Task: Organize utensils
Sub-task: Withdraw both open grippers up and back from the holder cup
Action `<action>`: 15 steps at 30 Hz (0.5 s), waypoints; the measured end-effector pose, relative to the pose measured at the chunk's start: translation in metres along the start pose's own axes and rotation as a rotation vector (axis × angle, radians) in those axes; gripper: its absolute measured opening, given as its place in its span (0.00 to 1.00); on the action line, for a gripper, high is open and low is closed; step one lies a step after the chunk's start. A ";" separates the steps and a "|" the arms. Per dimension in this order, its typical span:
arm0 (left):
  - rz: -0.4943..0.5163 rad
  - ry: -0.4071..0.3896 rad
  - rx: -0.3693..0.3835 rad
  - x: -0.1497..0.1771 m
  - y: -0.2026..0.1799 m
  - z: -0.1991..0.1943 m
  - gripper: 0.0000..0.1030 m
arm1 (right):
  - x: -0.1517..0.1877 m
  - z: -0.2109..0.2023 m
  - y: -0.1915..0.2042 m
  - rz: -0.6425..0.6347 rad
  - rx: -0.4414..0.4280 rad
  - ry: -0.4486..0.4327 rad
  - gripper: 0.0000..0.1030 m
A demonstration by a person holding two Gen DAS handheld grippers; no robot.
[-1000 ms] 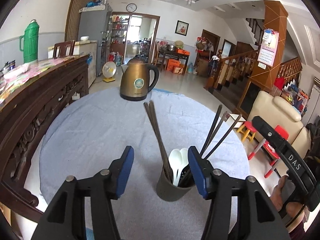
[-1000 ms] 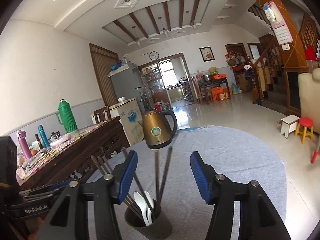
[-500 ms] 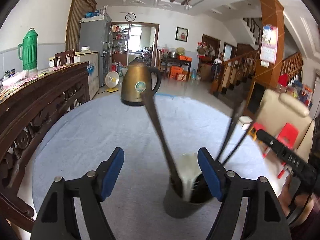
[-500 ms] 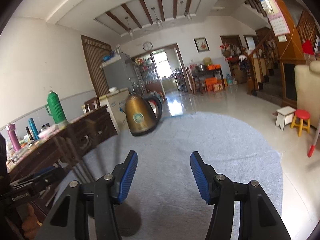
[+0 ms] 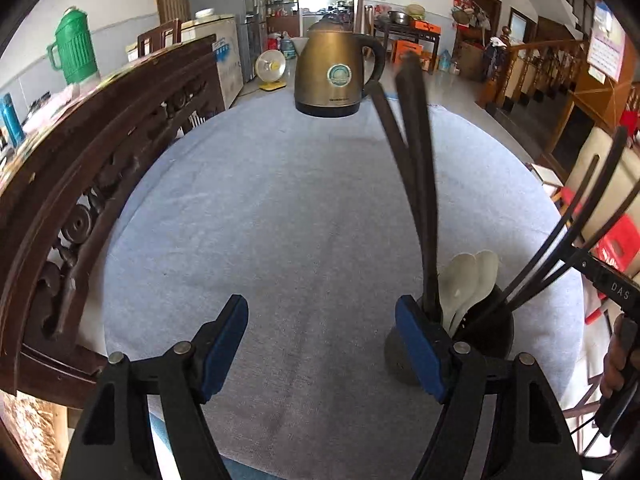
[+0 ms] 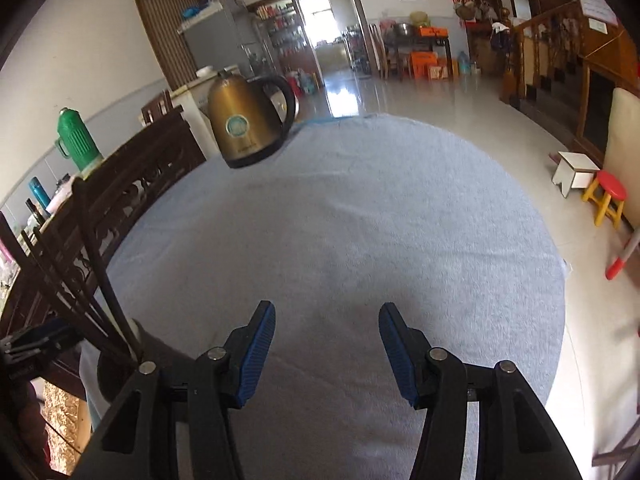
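here the left tool [image 5: 320,334] hangs low over the desk [image 5: 280,220] with its blue pads spread wide and nothing between them — the dark utensil holder [image 5: 490,338] sits just beside and partly behind its right pad. from the holder rise dark chopsticks [image 5: 416,168], leaning toward the far side, more thin dark sticks fanning off to the right, and two white spoons [image 5: 468,280]. the right tool [image 6: 327,338] is also spread, empty, over bare grey cloth; in its view the holder [image 6: 116,368] stands at the lower left, well apart from the pads. a bronze kettle [image 5: 338,70] stands at the desk's far edge, and a carved wooden chair back [image 5: 80,168] runs along the left
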State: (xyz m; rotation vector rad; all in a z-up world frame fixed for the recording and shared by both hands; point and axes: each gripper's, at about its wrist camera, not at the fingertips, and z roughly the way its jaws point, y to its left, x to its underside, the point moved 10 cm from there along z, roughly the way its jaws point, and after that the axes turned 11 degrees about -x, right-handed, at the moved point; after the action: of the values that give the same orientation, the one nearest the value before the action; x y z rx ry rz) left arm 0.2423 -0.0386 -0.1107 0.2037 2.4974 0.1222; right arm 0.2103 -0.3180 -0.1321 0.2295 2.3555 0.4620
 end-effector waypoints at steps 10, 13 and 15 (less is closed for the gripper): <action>-0.004 -0.176 0.036 0.036 -0.009 -0.019 0.74 | 0.040 -0.026 0.020 0.060 0.002 -0.237 0.56; -0.025 -0.160 -0.002 0.046 -0.007 -0.044 0.74 | 0.055 -0.066 0.036 0.145 0.004 -0.283 0.56; -0.049 -0.117 -0.020 0.057 -0.006 -0.071 0.75 | 0.060 -0.087 0.053 0.150 -0.005 -0.252 0.56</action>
State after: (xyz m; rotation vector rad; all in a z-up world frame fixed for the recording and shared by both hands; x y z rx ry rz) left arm 0.1539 -0.0369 -0.0880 0.1371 2.3816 0.1123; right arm 0.1087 -0.2747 -0.0897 0.4384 2.0992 0.4810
